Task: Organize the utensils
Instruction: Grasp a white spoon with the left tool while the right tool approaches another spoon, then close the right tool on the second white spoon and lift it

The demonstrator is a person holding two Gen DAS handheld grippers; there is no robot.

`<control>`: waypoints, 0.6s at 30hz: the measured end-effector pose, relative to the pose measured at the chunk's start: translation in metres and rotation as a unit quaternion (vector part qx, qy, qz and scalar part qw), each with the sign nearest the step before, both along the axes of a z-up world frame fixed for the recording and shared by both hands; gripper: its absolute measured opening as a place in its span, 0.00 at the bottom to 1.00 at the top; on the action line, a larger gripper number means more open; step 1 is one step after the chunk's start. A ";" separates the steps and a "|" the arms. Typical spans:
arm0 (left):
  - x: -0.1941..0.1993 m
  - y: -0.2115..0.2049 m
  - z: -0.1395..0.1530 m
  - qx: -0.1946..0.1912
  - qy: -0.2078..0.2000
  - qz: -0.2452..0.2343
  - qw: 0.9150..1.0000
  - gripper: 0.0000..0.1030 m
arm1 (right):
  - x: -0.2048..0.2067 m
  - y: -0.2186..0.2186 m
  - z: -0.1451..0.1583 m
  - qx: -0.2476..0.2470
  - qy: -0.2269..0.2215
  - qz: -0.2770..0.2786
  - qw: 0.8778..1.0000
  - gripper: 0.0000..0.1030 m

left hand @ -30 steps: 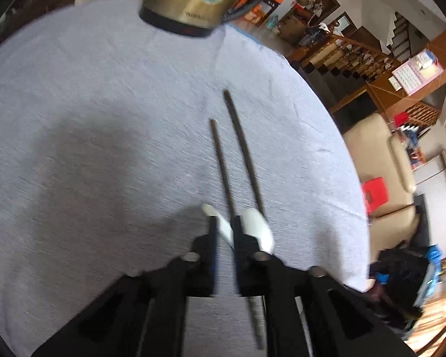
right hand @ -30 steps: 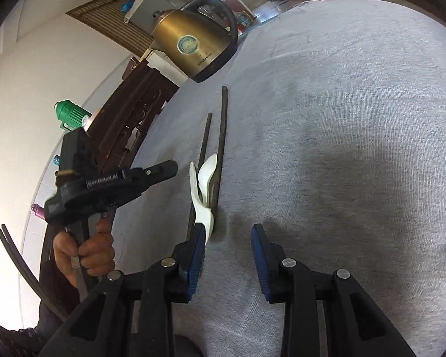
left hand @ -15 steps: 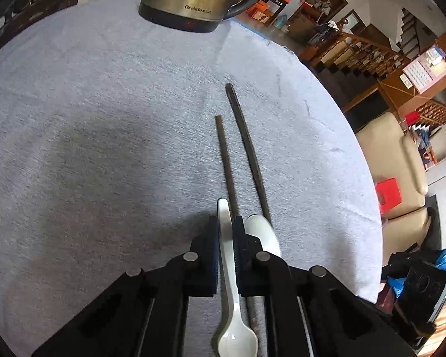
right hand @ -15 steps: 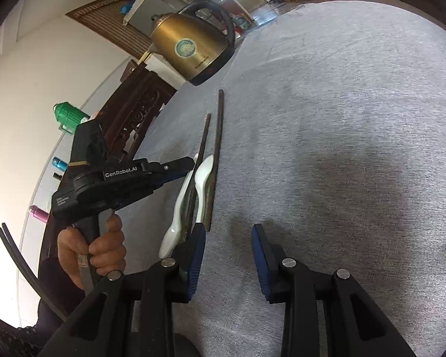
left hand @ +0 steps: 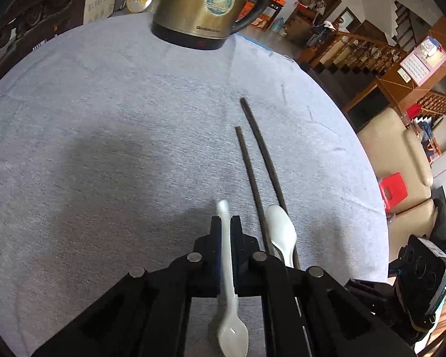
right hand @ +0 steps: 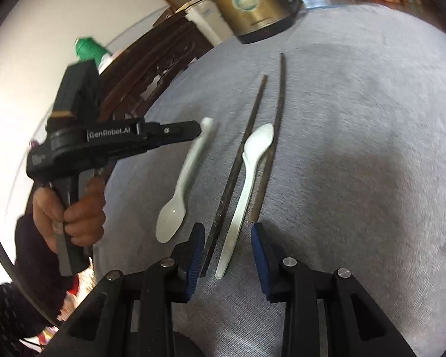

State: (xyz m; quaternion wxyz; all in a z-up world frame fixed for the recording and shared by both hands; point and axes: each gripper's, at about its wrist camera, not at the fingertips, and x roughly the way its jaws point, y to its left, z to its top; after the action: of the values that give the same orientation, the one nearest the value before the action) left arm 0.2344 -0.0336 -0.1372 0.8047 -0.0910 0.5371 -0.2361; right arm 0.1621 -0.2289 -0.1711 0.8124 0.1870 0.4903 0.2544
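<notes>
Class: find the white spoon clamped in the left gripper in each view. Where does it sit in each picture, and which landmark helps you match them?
Left wrist: held spoon at bottom centre, between the left gripper fingers, bowl nearest the camera.
Right wrist: held spoon left of centre, left of the chopsticks.
Shared landmark: kettle at the top.

1. Your left gripper (left hand: 226,223) is clamped tight on the handle of a white spoon (right hand: 181,180), which hangs bowl-down toward you.
2. Your left hand (right hand: 70,211) is wrapped around that gripper's grip, with a dark sleeve at the wrist.
3. Your right gripper (right hand: 227,245) points down and forward, its jaws parted and, as far as the blur shows, touching nothing.
</notes>
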 end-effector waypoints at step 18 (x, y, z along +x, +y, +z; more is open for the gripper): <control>-0.027 0.006 -0.001 0.056 -0.007 -0.019 0.998 0.09 | 0.005 0.007 0.008 -0.199 -0.063 0.066 0.976 0.04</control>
State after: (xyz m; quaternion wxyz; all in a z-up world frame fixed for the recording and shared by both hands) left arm 0.2075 -0.0271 -0.1377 0.8080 -0.0338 0.5451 -0.2211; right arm 0.1671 -0.2222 -0.1629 0.8437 -0.0276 0.4906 0.2163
